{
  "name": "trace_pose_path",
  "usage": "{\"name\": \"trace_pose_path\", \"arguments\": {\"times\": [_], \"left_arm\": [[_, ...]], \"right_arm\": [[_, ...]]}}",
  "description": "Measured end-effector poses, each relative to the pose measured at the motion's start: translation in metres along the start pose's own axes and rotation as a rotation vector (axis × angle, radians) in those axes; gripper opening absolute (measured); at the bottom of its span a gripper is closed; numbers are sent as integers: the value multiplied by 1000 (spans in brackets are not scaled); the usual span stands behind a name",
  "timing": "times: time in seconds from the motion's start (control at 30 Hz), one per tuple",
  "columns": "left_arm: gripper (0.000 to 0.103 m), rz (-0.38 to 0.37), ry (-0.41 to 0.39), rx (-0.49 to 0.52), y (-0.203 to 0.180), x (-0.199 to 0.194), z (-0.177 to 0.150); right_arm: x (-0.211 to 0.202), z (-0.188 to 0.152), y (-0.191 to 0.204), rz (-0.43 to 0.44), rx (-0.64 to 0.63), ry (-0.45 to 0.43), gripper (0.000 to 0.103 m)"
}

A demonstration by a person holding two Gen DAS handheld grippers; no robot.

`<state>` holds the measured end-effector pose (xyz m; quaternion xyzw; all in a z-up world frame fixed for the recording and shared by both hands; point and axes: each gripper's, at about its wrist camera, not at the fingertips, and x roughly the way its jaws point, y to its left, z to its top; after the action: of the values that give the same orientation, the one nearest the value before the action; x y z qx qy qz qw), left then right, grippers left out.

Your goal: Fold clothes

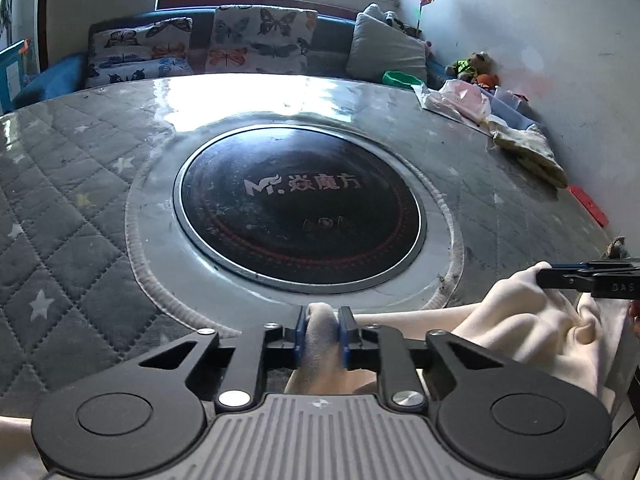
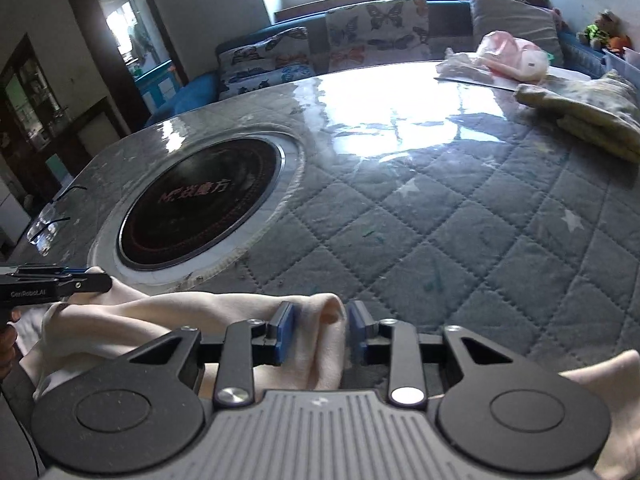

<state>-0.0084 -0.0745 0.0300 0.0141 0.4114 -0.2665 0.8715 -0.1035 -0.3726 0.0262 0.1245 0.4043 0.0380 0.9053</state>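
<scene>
A cream garment [image 1: 532, 320] lies at the near edge of the quilted grey table cover [image 1: 60, 216]. My left gripper [image 1: 323, 320] is shut on a fold of this garment, which bulges between the blue pads. In the right wrist view the same garment [image 2: 132, 320] stretches from the left gripper [image 2: 96, 282] to my right gripper [image 2: 318, 320]. The right jaws stand apart with a fold of cloth between them, touching the left pad only. The right gripper also shows at the right edge of the left wrist view [image 1: 544, 278], over the cloth.
A round black induction cooktop [image 1: 300, 204] is set in the table's middle. A folded yellowish cloth [image 2: 588, 116] and a pink bag [image 2: 516, 58] lie at the far right. A red object [image 1: 588, 204] is at the right edge. Glasses [image 2: 48, 220] lie at the left. A sofa with butterfly cushions [image 1: 256, 40] stands behind.
</scene>
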Motion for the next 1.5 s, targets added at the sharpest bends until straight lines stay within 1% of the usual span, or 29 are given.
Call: {"name": "trace_pose_path", "arguments": {"times": [0.03,0.07,0.13,0.27,0.37,0.43,0.5,0.6,0.7,0.73,0.77,0.8,0.83,0.9,0.93,0.97,1.0,1.03,1.1,1.17,1.3,1.4,1.43,1.47,1.5], "left_arm": [[15,-3,-8,-4,0,-1,1],[15,-7,-17,-10,0,-3,2],[14,-18,-42,-29,3,-9,6],[14,-52,-112,-75,10,-30,15],[14,-112,-192,-100,16,-55,16],[14,-166,-235,-89,19,-75,8],[14,-190,-246,-51,19,-90,-5],[14,-209,-222,5,19,-106,-33],[14,-219,-161,47,14,-109,-58],[14,-215,-145,62,11,-108,-64],[14,-216,-136,68,8,-107,-68],[14,-218,-129,74,5,-106,-71],[14,-224,-128,80,1,-105,-73],[14,-236,-126,100,-7,-101,-76],[14,-239,-123,113,-10,-99,-78],[14,-243,-118,126,-13,-97,-80],[14,-245,-111,139,-16,-95,-83],[14,-241,-102,151,-18,-93,-86],[14,-240,-89,157,-18,-89,-89],[14,-243,-83,151,-16,-89,-91],[14,-248,-87,143,-13,-89,-92],[14,-252,-89,141,-12,-89,-93],[14,-251,-90,140,-11,-89,-93],[14,-251,-91,140,-11,-89,-93],[14,-251,-92,138,-10,-89,-94]], "right_arm": [[1,1,2,4,-10,-4,13],[1,2,4,8,-21,-13,10],[-1,5,7,17,-36,-38,9],[-16,18,12,63,-42,-129,8],[-34,21,17,120,-57,-208,8],[-50,16,21,171,-114,-252,8],[-66,4,28,207,-211,-270,7],[-82,-27,40,263,-377,-234,7],[-83,-52,47,253,-440,-140,7],[-81,-53,46,257,-424,-117,9],[-79,-54,44,257,-409,-97,15],[-76,-51,41,242,-397,-92,19],[-74,-48,39,228,-385,-102,27],[-69,-35,35,230,-325,-122,32],[-66,-27,33,236,-290,-132,48],[-62,-19,31,240,-262,-138,60],[-58,-11,30,241,-240,-149,61],[-52,-2,30,241,-227,-149,61],[-35,13,31,239,-198,-119,61],[-21,24,34,219,-160,-113,61],[19,47,38,176,-111,-68,59],[44,57,41,147,-101,-30,51],[51,59,43,142,-106,-7,39],[58,61,44,137,-112,16,31],[64,62,46,131,-120,37,28]]}}
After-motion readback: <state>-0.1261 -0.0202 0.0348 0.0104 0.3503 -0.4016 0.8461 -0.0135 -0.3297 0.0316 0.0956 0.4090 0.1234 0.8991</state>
